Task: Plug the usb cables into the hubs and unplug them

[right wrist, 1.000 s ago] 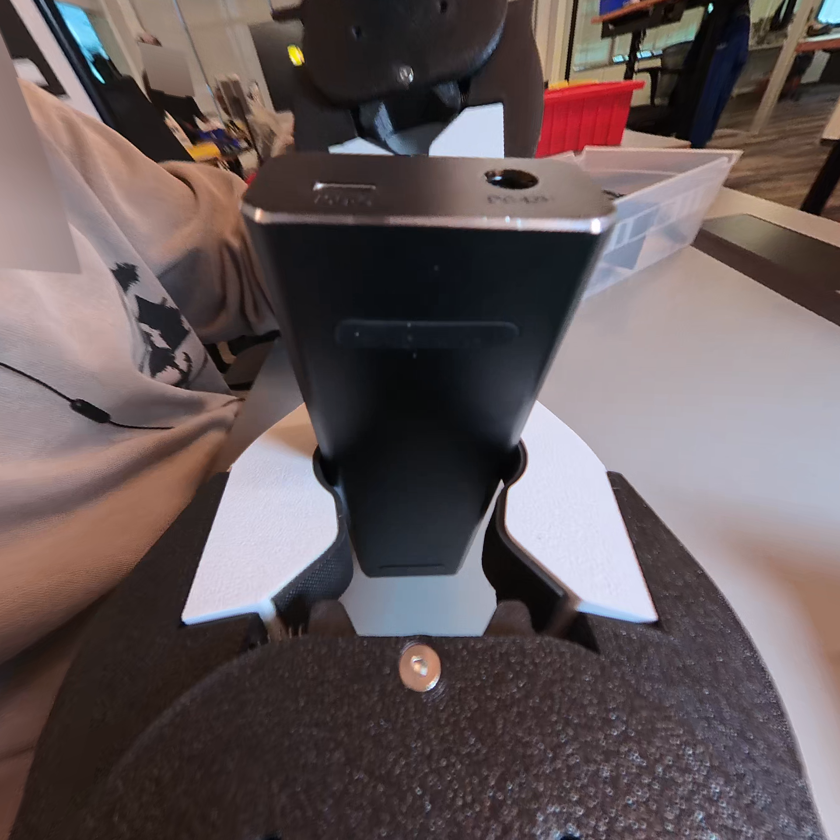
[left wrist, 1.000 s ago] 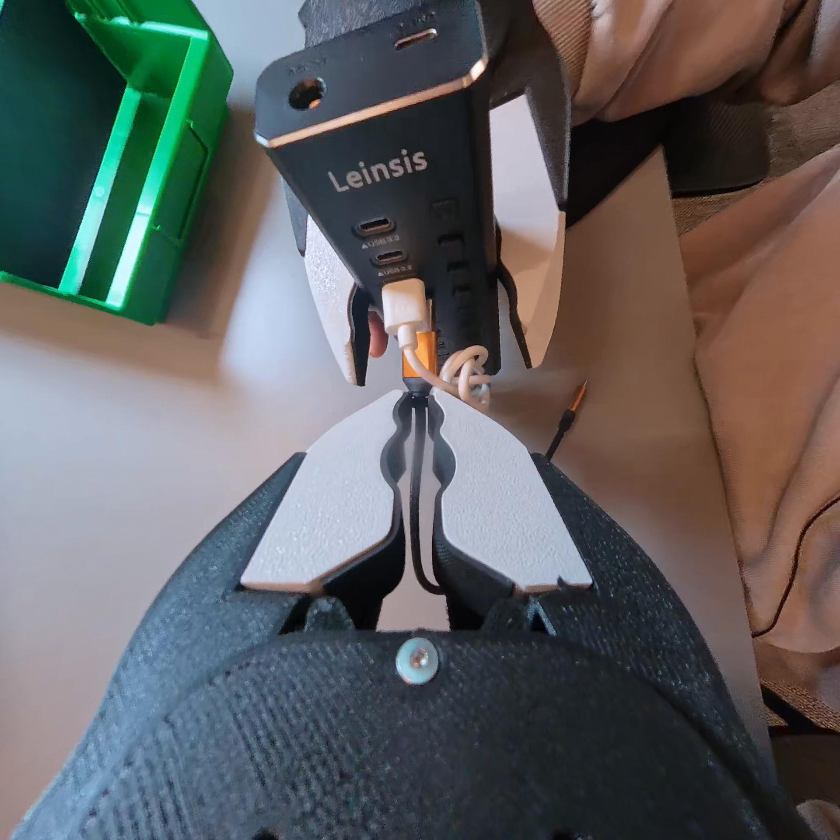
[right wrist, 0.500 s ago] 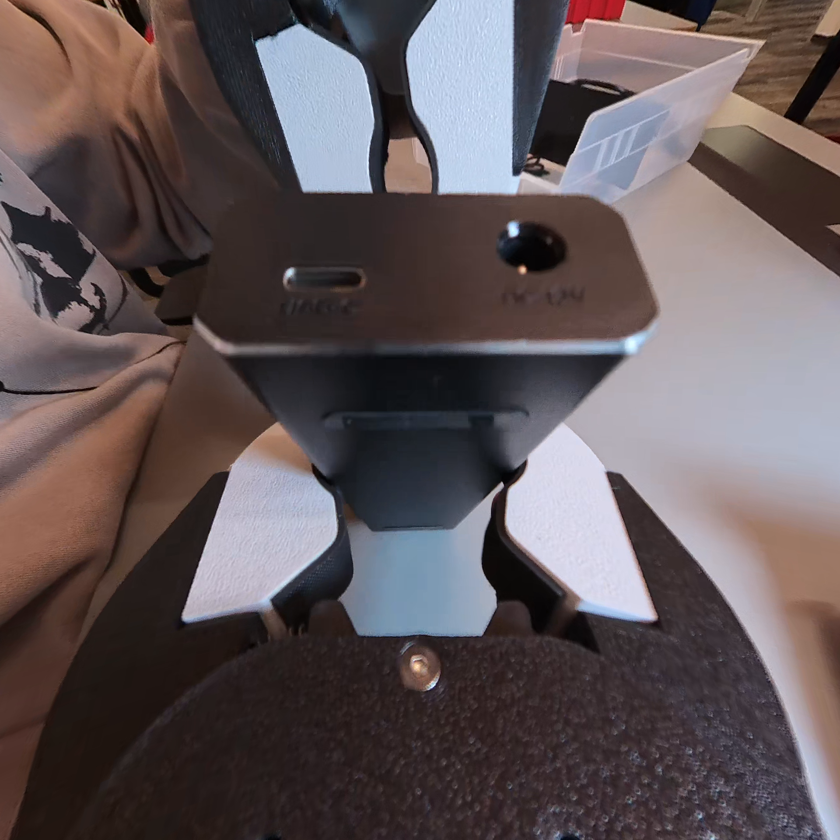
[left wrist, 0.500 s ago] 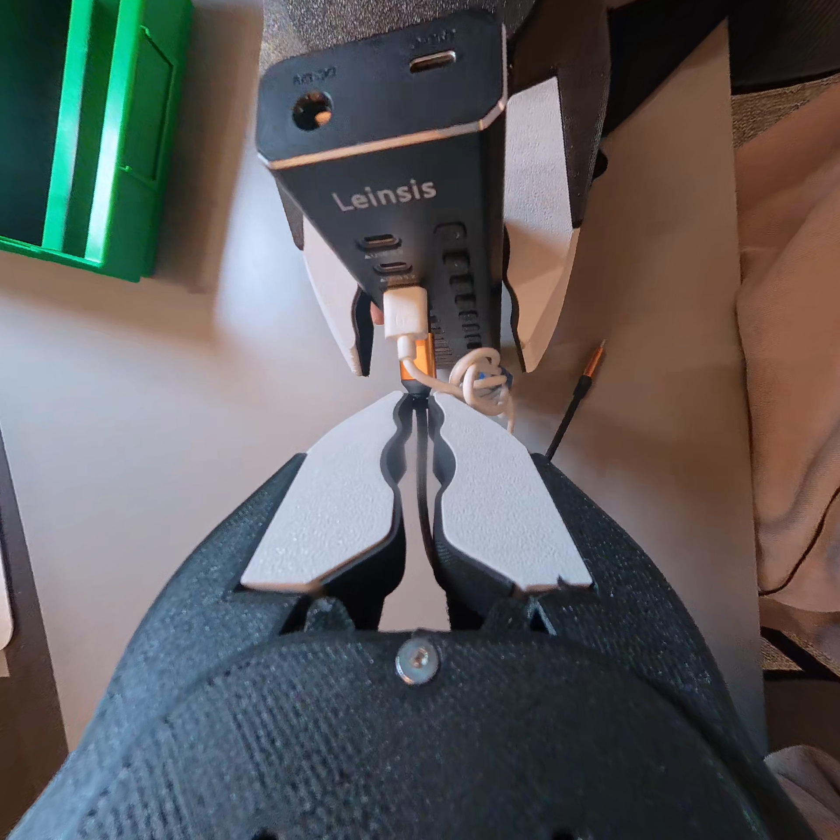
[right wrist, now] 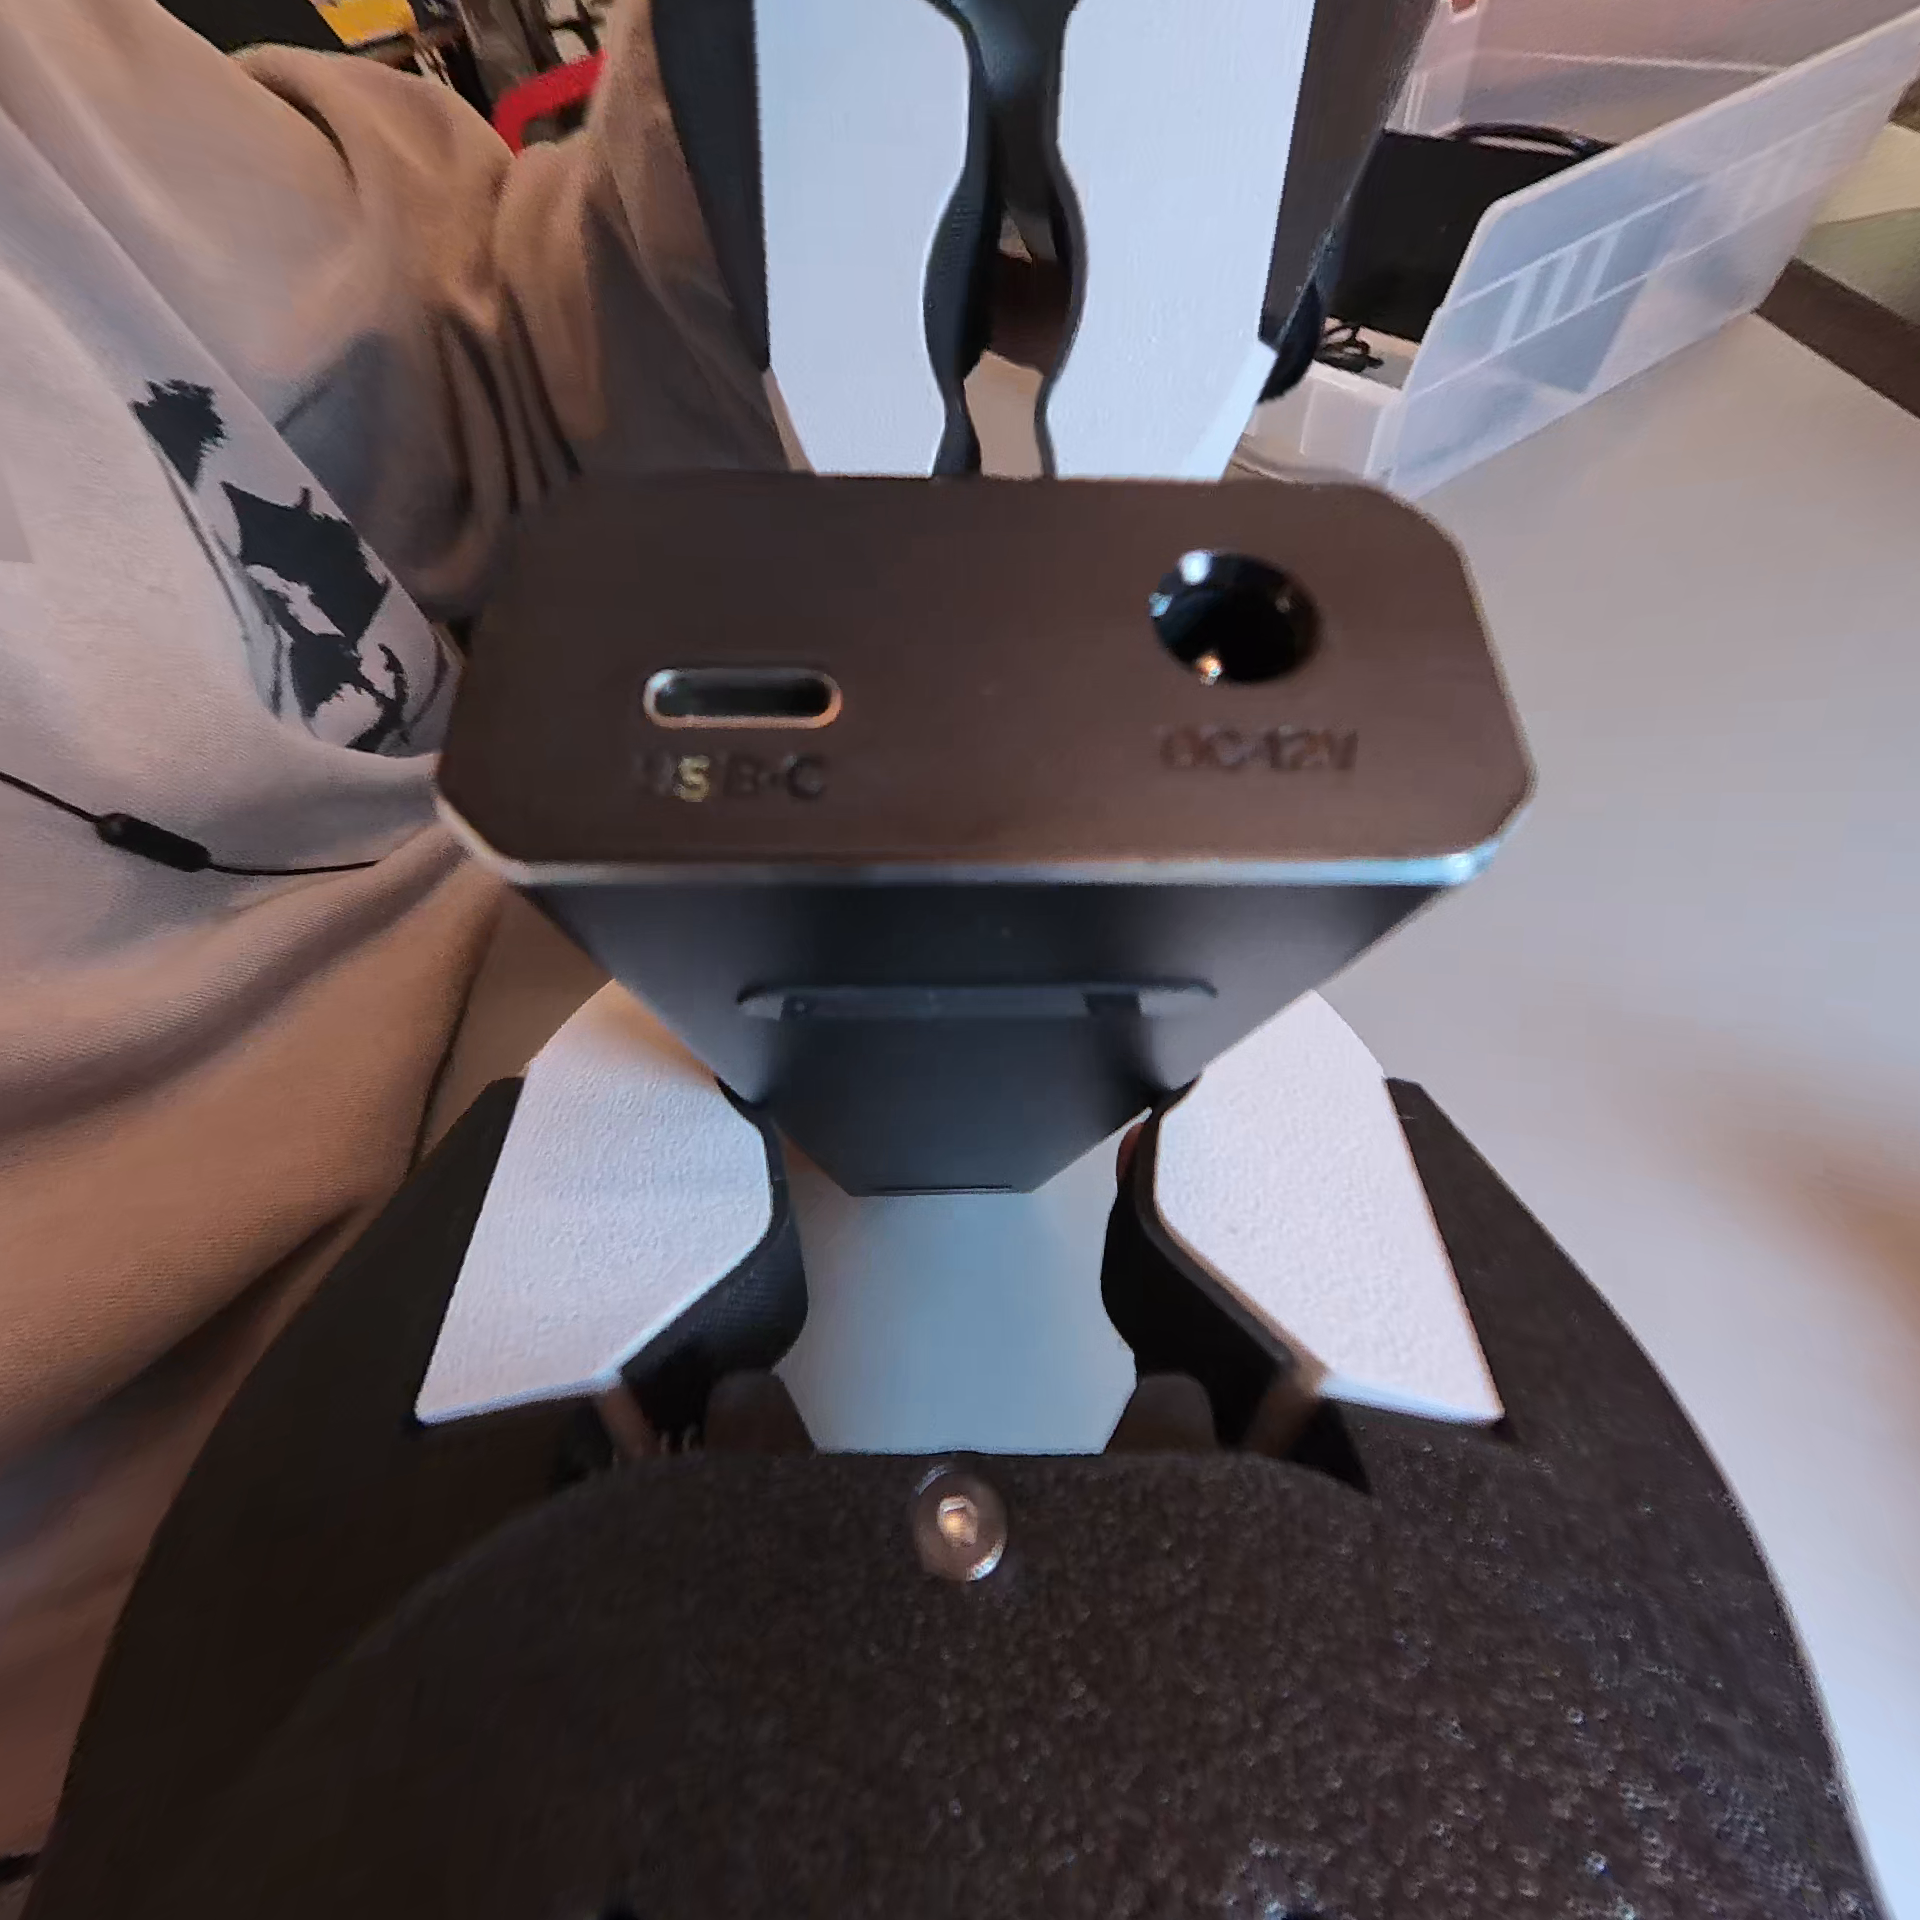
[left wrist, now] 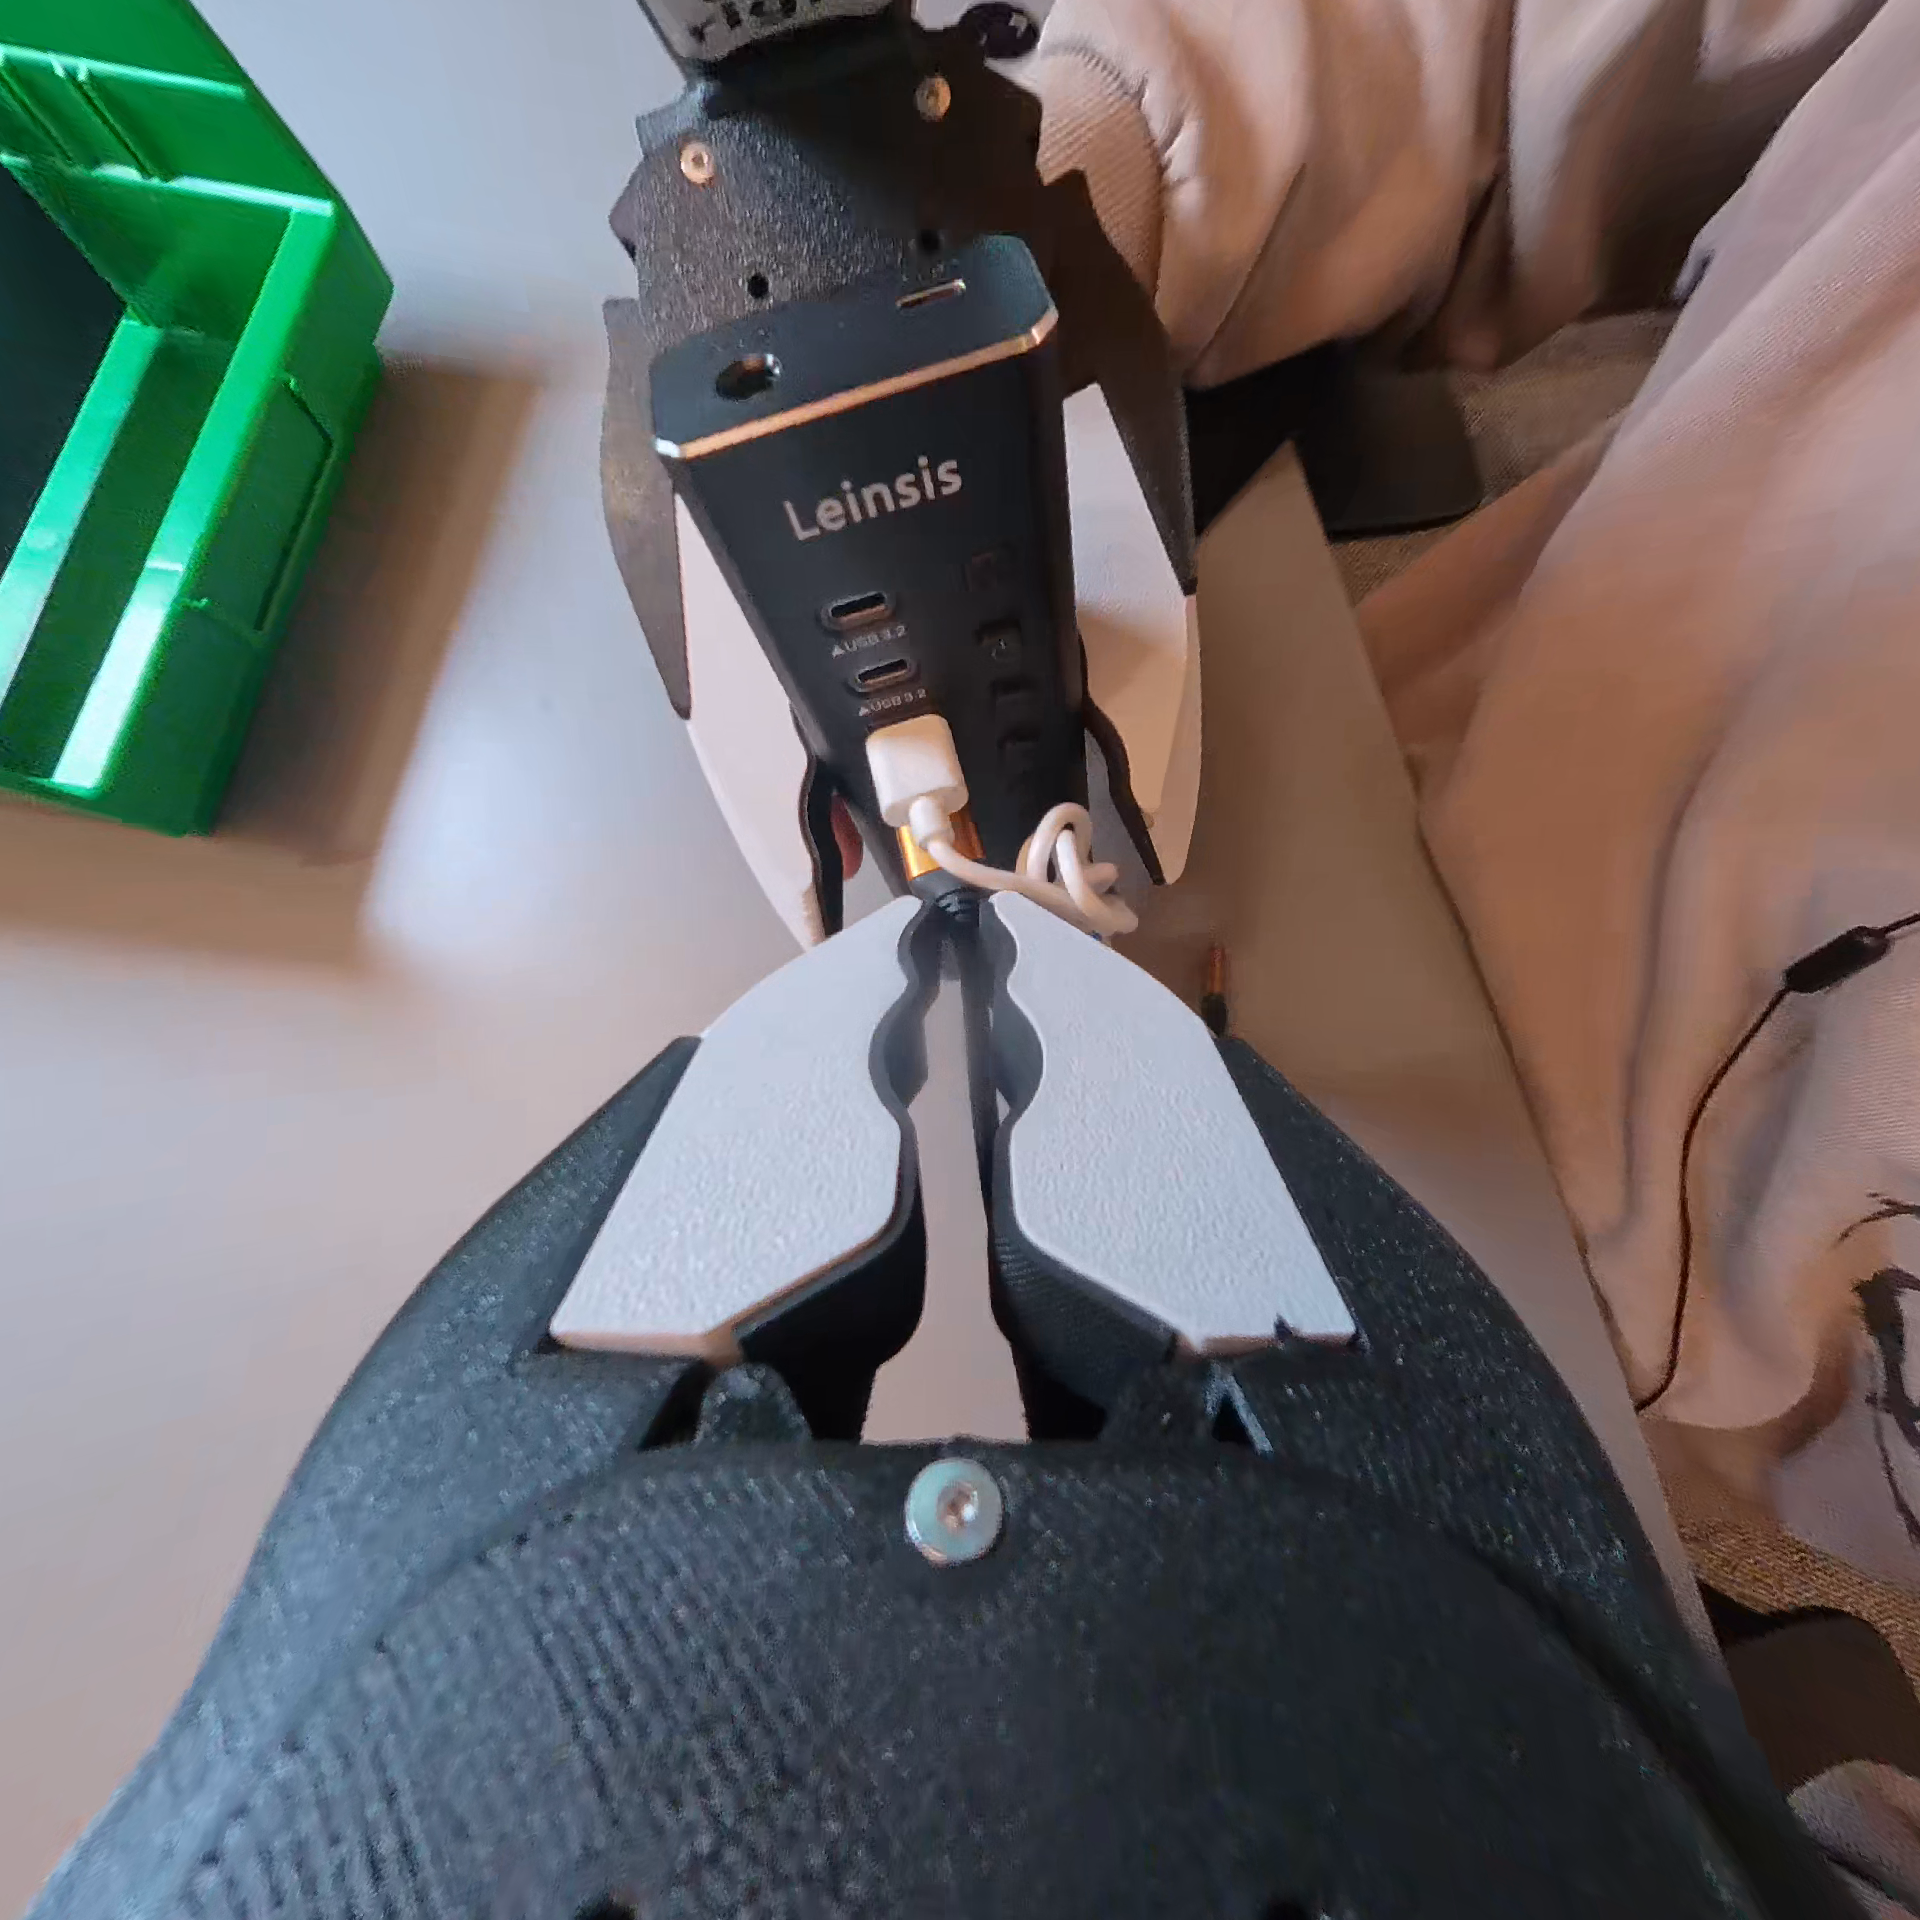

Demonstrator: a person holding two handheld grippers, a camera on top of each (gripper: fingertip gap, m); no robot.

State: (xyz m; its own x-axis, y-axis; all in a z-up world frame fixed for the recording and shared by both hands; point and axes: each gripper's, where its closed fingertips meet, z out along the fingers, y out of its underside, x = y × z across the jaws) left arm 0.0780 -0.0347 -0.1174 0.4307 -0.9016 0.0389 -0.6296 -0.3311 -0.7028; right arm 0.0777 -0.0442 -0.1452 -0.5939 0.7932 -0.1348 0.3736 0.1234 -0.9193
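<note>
A black USB hub is held upright over the table by my right gripper, which is shut on its lower end. A white plug sits in one port, and its white cable is coiled beside it. My left gripper is shut on a black cable just behind its orange plug. That plug is at the hub's face below the white plug. I cannot tell how deep it is. In the right wrist view the hub's end face fills the middle, my right gripper clamps it, and the left gripper shows behind.
A green bin stands at the left on the pale table. A loose cable end with an orange tip lies near the table's right edge. A person's beige clothing is close on the right. A clear plastic box stands beyond. Less than 4 cm separates the two grippers' tips.
The hub has tipped so that its end face turns more toward the right wrist camera. Both grippers have shifted together over the table. Both grips are unchanged.
</note>
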